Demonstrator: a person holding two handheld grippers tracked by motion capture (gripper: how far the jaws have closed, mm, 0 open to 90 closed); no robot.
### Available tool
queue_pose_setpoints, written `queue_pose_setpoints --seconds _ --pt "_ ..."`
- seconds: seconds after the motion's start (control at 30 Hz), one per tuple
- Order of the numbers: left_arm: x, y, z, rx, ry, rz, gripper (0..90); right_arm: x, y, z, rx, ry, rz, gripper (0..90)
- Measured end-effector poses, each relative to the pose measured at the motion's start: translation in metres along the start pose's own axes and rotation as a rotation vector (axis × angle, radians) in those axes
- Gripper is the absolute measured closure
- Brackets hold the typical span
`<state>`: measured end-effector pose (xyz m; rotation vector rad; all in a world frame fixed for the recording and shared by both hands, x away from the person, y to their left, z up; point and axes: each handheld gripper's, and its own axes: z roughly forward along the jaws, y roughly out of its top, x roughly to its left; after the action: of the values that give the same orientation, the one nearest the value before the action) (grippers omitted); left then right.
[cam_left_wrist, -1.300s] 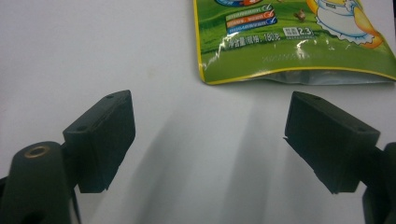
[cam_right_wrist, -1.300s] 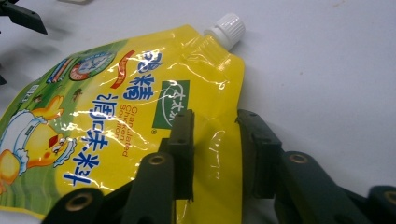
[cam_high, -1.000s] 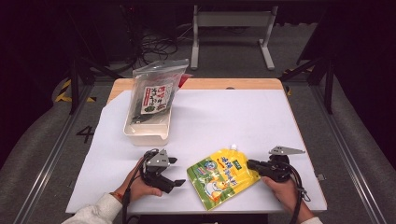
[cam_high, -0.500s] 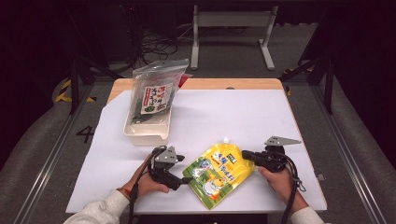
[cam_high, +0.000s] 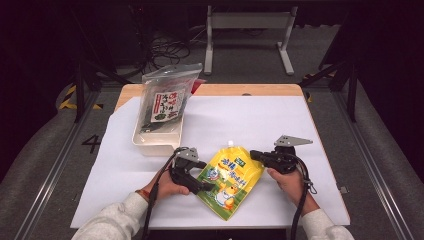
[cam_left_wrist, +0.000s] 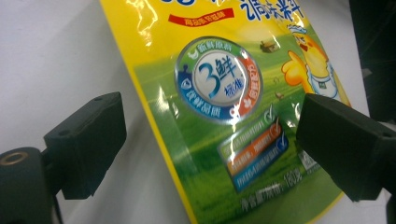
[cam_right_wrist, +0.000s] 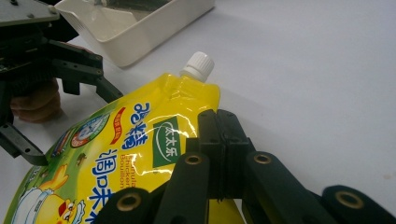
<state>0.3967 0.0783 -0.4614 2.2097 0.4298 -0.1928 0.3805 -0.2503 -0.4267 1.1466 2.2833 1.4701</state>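
The yellow spouted pouch (cam_high: 230, 176) lies flat near the table's (cam_high: 260, 120) front edge, its lower end cut off in both gripper views; the left gripper (cam_high: 196, 176) lies low at its left edge, jaws just opened wide and astride that edge without pressing; the right gripper (cam_high: 255, 155), jaws pressed together on nothing, points at the pouch's upper right corner; behind, a white tray (cam_high: 152, 142) near the left edge holds a clear packet (cam_high: 164, 102) whose contents are hard to read

Our left tool (cam_high: 199, 175) points right with jaws spread wide, having just opened further; our right tool (cam_high: 255, 155) points left, jaws pressed together.
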Motion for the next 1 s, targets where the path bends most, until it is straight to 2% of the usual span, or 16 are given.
queue_pose_setpoints --seconds 0.1,0.23,0.27,0.33,0.4,0.6,0.67,0.83,0.93,1.0 --pt "0.005 0.005 0.007 0.015 -0.055 -0.010 7.9 -0.001 0.004 0.004 -0.015 0.015 -0.026 90.0" --pt "0.005 0.013 0.014 0.028 -0.083 -0.010 7.4 0.001 0.007 0.008 -0.023 0.016 -0.042 90.0" --pt "0.006 0.014 0.014 0.026 -0.079 -0.005 6.5 0.001 0.008 0.010 -0.031 0.021 -0.045 90.0" --pt "0.007 0.016 0.015 0.008 -0.074 -0.026 7.1 0.002 0.009 0.011 -0.032 0.020 -0.049 90.0" --pt "0.009 0.017 0.015 -0.002 -0.072 -0.030 8.7 0.002 0.010 0.012 -0.037 0.021 -0.053 90.0" --pt "0.014 0.023 0.016 -0.048 -0.025 -0.054 16.8 0.008 0.015 0.016 -0.044 0.018 -0.086 90.0" --pt "0.017 0.024 0.014 -0.056 -0.021 -0.067 20.6 0.010 0.016 0.017 -0.045 0.011 -0.096 90.0" --pt "0.020 0.024 0.009 -0.097 -0.001 -0.087 46.8 0.015 0.019 0.019 -0.050 0.006 -0.120 90.0" --pt "0.019 0.024 0.007 -0.095 0.026 -0.075 61.3 0.020 0.020 0.021 -0.057 -0.002 -0.139 90.0" --pt "0.018 0.025 0.006 -0.101 0.026 -0.063 64.0 0.026 0.021 0.021 -0.079 -0.008 -0.163 90.0"
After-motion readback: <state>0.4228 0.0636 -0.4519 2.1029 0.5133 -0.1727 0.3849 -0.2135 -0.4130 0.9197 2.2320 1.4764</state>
